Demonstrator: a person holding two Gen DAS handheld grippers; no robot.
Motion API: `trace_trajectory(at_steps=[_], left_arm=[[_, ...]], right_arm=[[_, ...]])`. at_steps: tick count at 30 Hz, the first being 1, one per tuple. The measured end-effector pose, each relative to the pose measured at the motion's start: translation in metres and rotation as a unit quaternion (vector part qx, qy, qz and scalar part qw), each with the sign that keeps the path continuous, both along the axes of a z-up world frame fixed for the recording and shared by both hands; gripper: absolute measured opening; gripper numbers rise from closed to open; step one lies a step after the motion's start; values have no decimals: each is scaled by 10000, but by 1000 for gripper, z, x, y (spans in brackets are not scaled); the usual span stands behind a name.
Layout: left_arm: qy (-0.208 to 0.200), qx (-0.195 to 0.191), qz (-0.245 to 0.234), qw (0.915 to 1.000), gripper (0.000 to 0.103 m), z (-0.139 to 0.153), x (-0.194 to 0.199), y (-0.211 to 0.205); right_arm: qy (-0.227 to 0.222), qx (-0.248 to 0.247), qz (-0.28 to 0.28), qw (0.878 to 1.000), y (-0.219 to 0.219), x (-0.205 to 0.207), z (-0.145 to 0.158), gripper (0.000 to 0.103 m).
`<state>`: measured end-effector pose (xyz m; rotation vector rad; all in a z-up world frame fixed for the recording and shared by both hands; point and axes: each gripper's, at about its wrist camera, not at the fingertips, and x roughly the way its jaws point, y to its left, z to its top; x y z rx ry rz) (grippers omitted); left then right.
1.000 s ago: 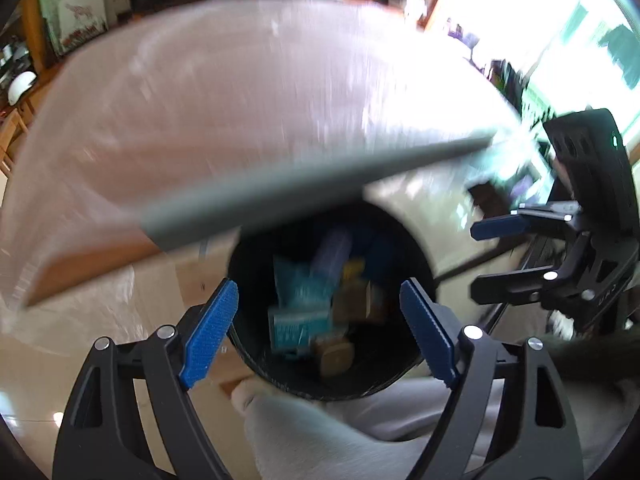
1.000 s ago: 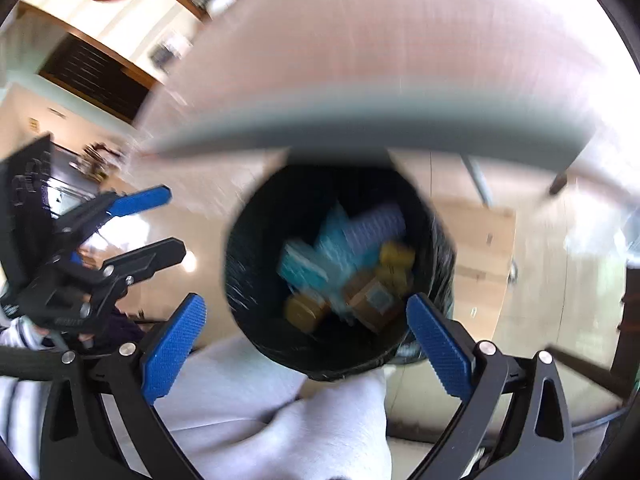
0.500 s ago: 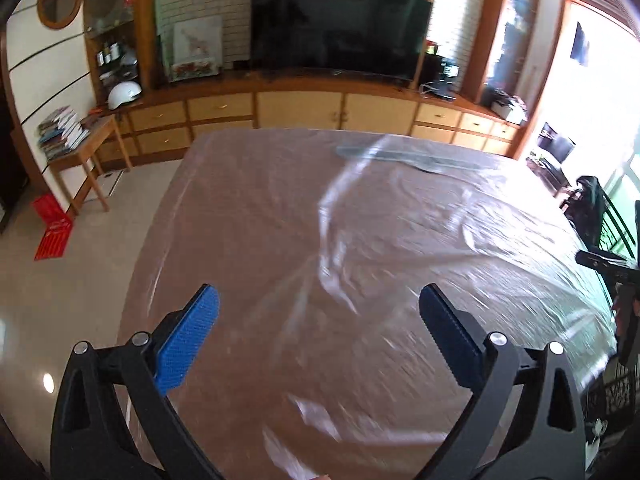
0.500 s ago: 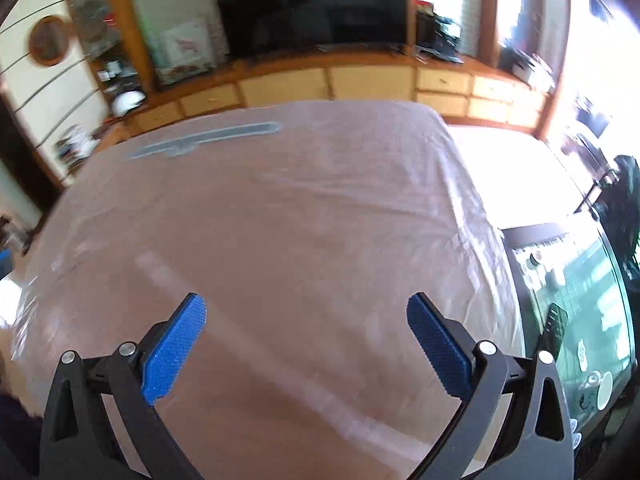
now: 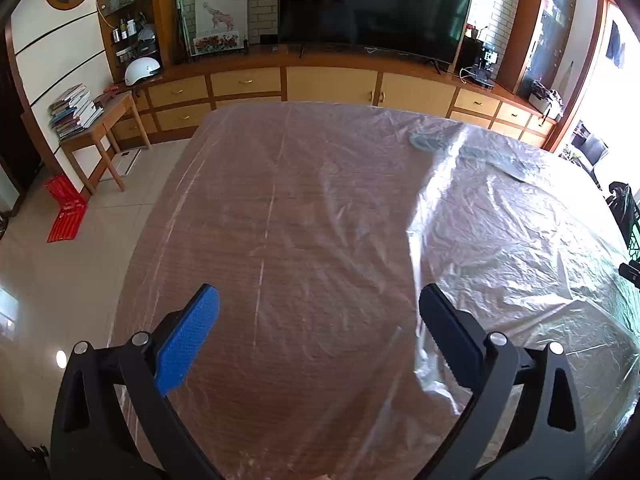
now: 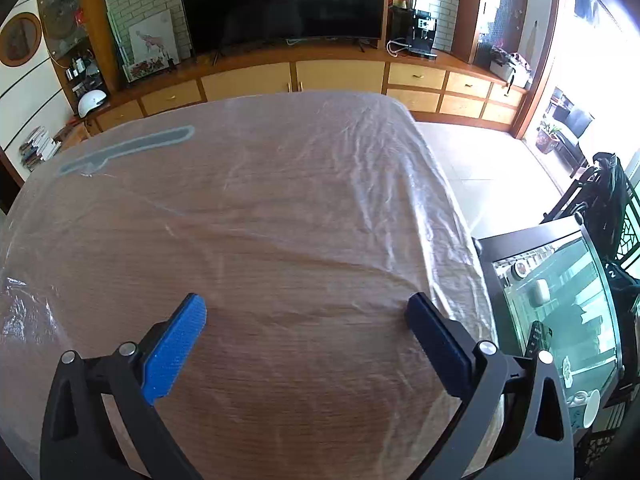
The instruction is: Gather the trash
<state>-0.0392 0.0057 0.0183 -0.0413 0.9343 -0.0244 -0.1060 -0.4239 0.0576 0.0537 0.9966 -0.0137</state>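
Both views look down on a wooden table [image 5: 320,220] under a wrinkled clear plastic sheet [image 5: 500,240]. My left gripper [image 5: 320,300] hangs over the near part of the table, jaws wide open with nothing between them. My right gripper [image 6: 306,310] stands open too, over the table [image 6: 280,200] near its right edge, and holds nothing. No loose trash shows on the sheet. A grey-blue strip [image 5: 472,152] lies under the plastic [image 6: 380,152] near the far edge, also seen as a grey-blue strip [image 6: 128,150] at the far left in the right wrist view. The bin is out of view.
A long wooden cabinet [image 5: 328,80] with a large TV [image 5: 372,4] lines the far wall. A small side table [image 5: 100,120] with stacked books stands on the left, a red item [image 5: 66,212] on the floor. A dark glass-topped table [image 6: 560,300] sits right of the main table.
A second ago both grippers pointed down into a black bin of trash below the table edge. Both have swung up over the table top. The left jaws have spread wider.
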Motion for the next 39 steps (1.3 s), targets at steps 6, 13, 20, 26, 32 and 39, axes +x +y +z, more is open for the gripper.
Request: trace_trajectory(at_steps=[6,13,20,26,32,39], left_arm=[[51,213,-53,9997,101,-10,6,4],[128,230,-36,9996,101,-13,13,8],[129,219,-40,9997,102,-13,13,6],[130,223,-37,9997,102,-13,13,6],[131,221,-33,9997,102,-14,16,7],[131,220,-33,9997,102,-14,15,8]], right_arm=[[-36,-173,82,9998,-9,6,-3,99],[-29,-205,73,9998,-11,7,-3,99],[-29,-206,73,9998,-11,7,-3,99],[-28,-207,74,9998,-11,7,-2,99],[-28,-207,73,9998,-11,7,-2,99],[-29,-207,74,9998,-11,7,-2,99]])
